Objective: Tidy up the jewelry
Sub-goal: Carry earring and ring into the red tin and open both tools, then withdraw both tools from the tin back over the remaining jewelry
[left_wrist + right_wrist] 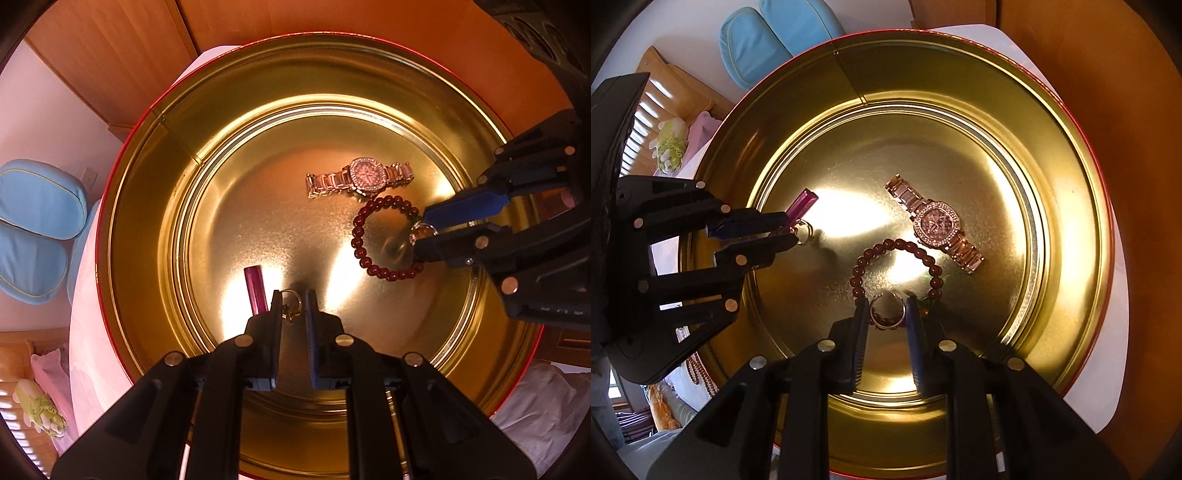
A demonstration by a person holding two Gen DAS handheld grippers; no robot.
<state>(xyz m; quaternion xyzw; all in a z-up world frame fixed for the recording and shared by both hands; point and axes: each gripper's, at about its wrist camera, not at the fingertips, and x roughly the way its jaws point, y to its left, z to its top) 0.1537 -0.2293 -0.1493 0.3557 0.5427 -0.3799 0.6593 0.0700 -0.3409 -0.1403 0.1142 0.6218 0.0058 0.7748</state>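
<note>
Both grippers reach into a round gold tin (155, 206) (1071, 206). My left gripper (293, 301) (798, 230) is shut on a small gold hoop earring (291, 297) (804, 232), held just above the tin floor. A magenta tube (255, 290) (802, 202) lies beside it. My right gripper (888, 308) (421, 236) is shut on a metal ring (887, 310) (423, 232), over the edge of a dark red bead bracelet (369, 254) (901, 245). A rose-gold jewelled watch (364, 177) (936, 223) lies flat beyond the bracelet.
The tin has a red outer rim (110, 206) and stands on a white cloth (85, 332) over an orange wooden surface (1108, 74). Blue cushions (33, 229) (768, 33) and a wooden bench with a plush toy (670, 147) lie beyond.
</note>
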